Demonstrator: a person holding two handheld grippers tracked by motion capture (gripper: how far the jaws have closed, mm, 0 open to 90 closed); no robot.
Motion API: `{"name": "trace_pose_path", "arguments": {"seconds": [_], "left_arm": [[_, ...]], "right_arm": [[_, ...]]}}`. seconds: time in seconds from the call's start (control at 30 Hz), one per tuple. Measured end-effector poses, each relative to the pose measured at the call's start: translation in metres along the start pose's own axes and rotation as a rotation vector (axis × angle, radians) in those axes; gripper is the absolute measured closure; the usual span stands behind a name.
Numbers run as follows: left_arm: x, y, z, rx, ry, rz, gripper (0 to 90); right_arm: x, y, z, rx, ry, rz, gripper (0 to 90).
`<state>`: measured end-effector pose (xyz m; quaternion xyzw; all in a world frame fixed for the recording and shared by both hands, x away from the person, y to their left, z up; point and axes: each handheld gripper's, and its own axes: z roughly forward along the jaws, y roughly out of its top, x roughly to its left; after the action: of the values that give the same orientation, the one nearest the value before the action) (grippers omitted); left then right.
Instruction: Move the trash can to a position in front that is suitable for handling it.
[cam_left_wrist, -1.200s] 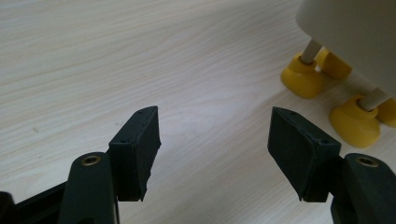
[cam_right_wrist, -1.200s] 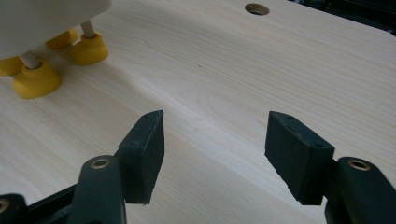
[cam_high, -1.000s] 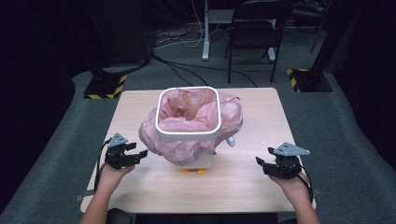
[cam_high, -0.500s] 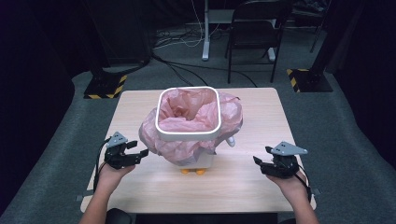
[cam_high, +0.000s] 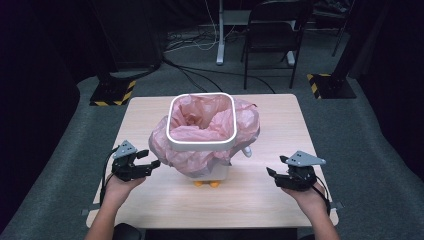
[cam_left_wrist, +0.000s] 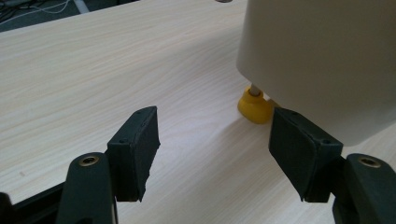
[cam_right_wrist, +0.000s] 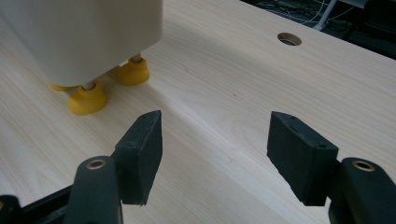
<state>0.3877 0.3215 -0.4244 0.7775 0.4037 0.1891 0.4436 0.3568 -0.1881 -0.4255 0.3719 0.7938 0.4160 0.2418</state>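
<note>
A white square bin (cam_high: 201, 142) lined with a pink plastic bag (cam_high: 245, 122) stands mid-table on small yellow feet (cam_high: 206, 183). The bag spills over the rim on all sides. My left gripper (cam_high: 150, 159) rests open on the table just left of the bin, jaws pointing at it. In the left gripper view its open jaws (cam_left_wrist: 212, 149) frame bare wood, with the bin's white wall (cam_left_wrist: 322, 56) and one yellow foot (cam_left_wrist: 254, 106) close ahead. My right gripper (cam_high: 275, 167) sits open to the bin's right. In the right gripper view its jaws (cam_right_wrist: 215, 149) hold nothing, with the bin (cam_right_wrist: 84, 32) and yellow feet (cam_right_wrist: 87, 99) ahead on the left.
The light wooden table (cam_high: 145, 112) has a round cable hole (cam_right_wrist: 289, 38) in it. A black chair (cam_high: 272, 35) and a stand's pole (cam_high: 220, 30) are on the dark floor beyond the far edge. Striped yellow-black bases (cam_high: 112, 92) flank the table.
My right gripper has drifted slightly left toward the bin. The left gripper has barely shifted. Both stay open.
</note>
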Motion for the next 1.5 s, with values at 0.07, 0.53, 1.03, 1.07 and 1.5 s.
{"name": "trace_pose_path", "arguments": {"seconds": [0.07,0.53,1.03,1.07,1.5], "left_arm": [[-0.003,0.002,-0.002,-0.002,-0.005,0.008,33.1],[-0.019,0.016,-0.011,-0.024,-0.046,0.040,33.5],[-0.030,0.034,-0.008,-0.029,-0.065,0.075,33.7],[-0.030,0.035,-0.008,-0.031,-0.069,0.074,33.7],[-0.033,0.044,-0.007,-0.025,-0.091,0.081,32.7]], "right_arm": [[0.003,0.003,-0.001,-0.007,0.009,-0.002,34.3],[0.012,0.012,-0.001,-0.016,0.035,-0.028,33.7],[0.017,0.021,-0.001,-0.029,0.064,-0.033,33.2],[0.017,0.022,-0.001,-0.029,0.066,-0.032,33.2],[0.019,0.034,-0.002,-0.041,0.085,-0.037,32.2]]}}
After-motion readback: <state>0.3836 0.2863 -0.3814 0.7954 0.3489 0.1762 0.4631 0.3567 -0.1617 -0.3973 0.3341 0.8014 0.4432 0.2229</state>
